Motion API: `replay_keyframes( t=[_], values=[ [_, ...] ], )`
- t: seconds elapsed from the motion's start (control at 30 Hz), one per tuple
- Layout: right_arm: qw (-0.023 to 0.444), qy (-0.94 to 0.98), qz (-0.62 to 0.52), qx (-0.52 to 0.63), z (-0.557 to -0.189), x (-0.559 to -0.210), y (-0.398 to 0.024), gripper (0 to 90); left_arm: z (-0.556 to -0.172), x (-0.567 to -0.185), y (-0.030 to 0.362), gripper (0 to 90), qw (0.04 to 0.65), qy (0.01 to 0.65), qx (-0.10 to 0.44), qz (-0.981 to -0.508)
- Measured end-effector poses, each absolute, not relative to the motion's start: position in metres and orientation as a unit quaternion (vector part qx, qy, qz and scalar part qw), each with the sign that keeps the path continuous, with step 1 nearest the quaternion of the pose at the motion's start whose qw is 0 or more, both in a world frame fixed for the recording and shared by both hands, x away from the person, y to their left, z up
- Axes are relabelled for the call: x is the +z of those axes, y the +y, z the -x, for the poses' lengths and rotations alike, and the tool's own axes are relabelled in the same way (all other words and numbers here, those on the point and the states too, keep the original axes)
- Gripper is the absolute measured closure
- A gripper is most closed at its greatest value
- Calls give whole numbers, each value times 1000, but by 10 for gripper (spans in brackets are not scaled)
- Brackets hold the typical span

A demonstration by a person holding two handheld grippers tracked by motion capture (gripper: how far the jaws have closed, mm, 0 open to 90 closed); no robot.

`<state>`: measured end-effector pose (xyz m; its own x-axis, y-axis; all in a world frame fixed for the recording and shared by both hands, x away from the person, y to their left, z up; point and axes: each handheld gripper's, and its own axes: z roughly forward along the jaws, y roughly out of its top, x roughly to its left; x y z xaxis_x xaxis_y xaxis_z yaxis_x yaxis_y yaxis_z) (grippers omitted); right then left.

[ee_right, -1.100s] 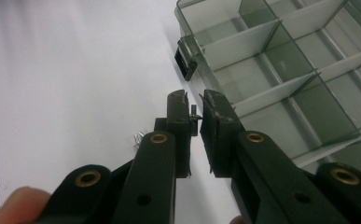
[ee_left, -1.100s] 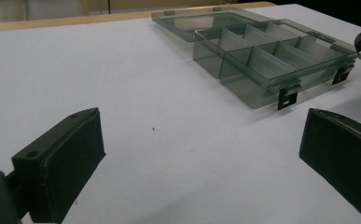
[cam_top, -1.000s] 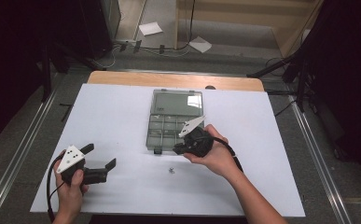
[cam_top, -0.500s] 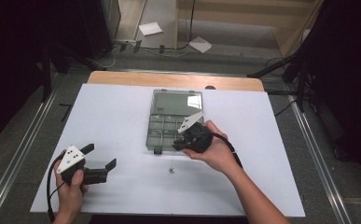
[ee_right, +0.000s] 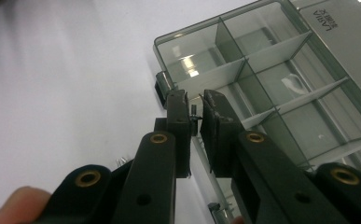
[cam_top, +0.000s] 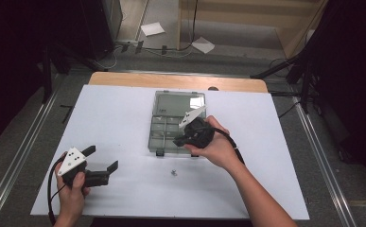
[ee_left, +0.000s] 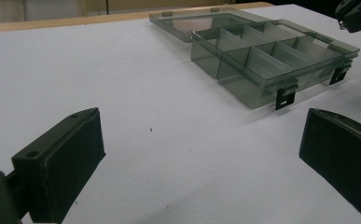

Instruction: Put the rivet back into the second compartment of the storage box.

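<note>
A clear grey compartment box (cam_top: 167, 124) lies open in the middle of the white table, its lid (cam_top: 178, 102) folded back flat. My right gripper (cam_top: 178, 140) hovers over the box's near edge, shut on a small metal screw (ee_right: 194, 115) pinched between its pads. Below the jaws are the box's dividers (ee_right: 243, 65), and the compartments look bare. My left gripper (cam_top: 102, 158) rests at the near left of the table, open, with nothing between its pads (ee_left: 78, 140). In the left gripper view the box (ee_left: 262, 70) stands off to the upper right.
A small loose screw (cam_top: 172, 172) lies on the white sheet (cam_top: 124, 118) in front of the box. Two black latches (ee_left: 285, 95) hang from the box's front wall. A wooden table edge (cam_top: 138, 79) runs along the back, with dark floor and cables beyond.
My right gripper has edged slightly toward the box with the screw still in its jaws. The left gripper has stayed in place.
</note>
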<state>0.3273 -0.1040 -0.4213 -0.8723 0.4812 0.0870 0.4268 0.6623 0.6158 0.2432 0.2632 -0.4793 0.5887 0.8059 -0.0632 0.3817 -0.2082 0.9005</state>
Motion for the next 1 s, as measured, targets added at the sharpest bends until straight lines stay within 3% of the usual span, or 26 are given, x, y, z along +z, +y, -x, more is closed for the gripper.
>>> replay_keyframes(
  t=[1.0],
  values=[
    [40, 911, -271, 309, -371, -427, -94, 827, -245, -481, 263, 0, 492, 396, 216, -745]
  ],
)
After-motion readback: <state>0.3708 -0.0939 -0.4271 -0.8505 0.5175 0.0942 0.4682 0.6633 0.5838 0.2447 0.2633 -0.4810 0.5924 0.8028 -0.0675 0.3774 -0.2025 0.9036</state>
